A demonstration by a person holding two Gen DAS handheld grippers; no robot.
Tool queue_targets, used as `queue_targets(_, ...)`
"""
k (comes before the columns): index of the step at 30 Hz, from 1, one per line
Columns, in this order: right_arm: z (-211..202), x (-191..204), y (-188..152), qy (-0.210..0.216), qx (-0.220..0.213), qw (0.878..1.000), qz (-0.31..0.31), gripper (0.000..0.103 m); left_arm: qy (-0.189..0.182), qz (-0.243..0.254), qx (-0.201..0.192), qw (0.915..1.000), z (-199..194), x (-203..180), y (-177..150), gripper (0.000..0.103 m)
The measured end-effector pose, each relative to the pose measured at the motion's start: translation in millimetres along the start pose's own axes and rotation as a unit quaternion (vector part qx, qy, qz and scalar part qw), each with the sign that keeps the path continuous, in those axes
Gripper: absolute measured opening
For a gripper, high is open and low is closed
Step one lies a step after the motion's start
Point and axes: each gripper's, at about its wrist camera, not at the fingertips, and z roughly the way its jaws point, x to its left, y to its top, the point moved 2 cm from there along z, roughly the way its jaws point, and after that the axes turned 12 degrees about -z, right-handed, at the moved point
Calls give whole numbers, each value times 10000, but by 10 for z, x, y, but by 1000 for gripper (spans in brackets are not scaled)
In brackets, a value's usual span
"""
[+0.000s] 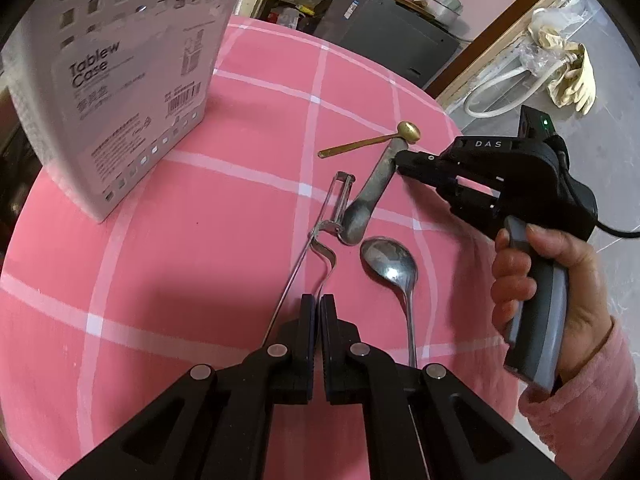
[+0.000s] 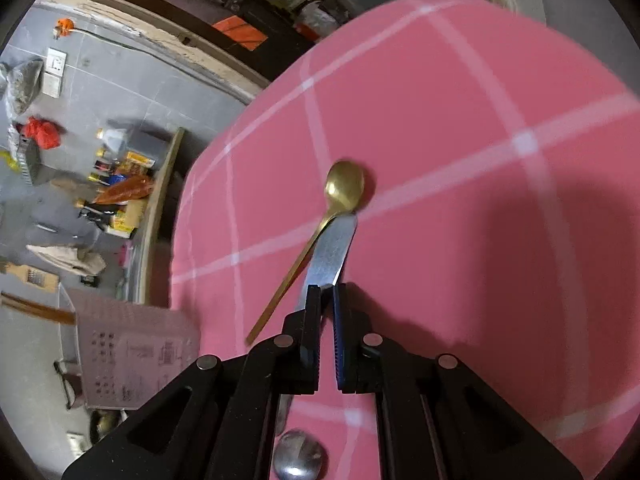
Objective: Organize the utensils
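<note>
Gripping the flat steel handle of the dull grey metal spoon (image 1: 370, 196), our right gripper (image 1: 402, 159) has its fingers clamped on the shaft, and in the right wrist view that handle (image 2: 330, 252) pokes out past the fingers toward the small gold spoon (image 2: 344, 188) lying on the pink checked tabletop (image 1: 180, 264). Meanwhile our left gripper (image 1: 319, 308) has its fingers nearly together around the wavy steel handle of the metal peeler (image 1: 334, 216), so we judge it pinched there, though the contact itself is hard to make out. A shiny steel tablespoon (image 1: 390, 264) lies just beside the peeler, bowl up, and a thin wire rod (image 1: 288, 288) runs along the left gripper's other side. The white perforated plastic tableware case (image 1: 120, 80) stands upright at the far left of the tabletop, and that looks like the destination. Now, we want a clean vertical lift on the right so the grey spoon's bowl clears the peeler head it touches, and we keep the grip firm, since flat metal can swivel. Then carry it high over the case rim before lowering, handle kept steady.
</note>
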Motion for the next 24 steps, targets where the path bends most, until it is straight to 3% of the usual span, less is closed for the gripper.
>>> queue_targets(3, 11, 42, -20, -85, -35, 10000, 27, 7, -15, -61, 61, 10000, -39, 19, -24, 4)
queue_targets(6, 25, 80, 1, -114, 8, 9999, 76, 14, -66, -113, 125, 9998, -76, 50, -31, 4)
queue_targets(9, 46, 199, 52, -172, 91, 9998, -59, 36, -159, -155, 152, 9996, -119, 75, -41, 4)
queue_targets(14, 102, 420, 99, -977, 298, 9931, -577, 36, -95, -155, 120, 9998, -157, 127, -61, 4)
queue_targets(18, 162, 587, 80, -1731, 297, 9804, -898, 36, 0, -163, 60, 9998, -195, 161, -116, 4)
queue_targets(20, 180, 647, 53, -2028, 271, 9731, -1058, 30, 13, -189, 28, 9998, -220, 179, -137, 4)
queue_targets(22, 170, 664, 27, -2197, 258, 9667, -1283, 25, 6, -233, 23, 9997, -243, 198, -158, 4)
queue_targets(24, 122, 648, 19, -2053, 264, 9688, -1366, 24, -14, -274, 34, 9996, -271, 231, -183, 4)
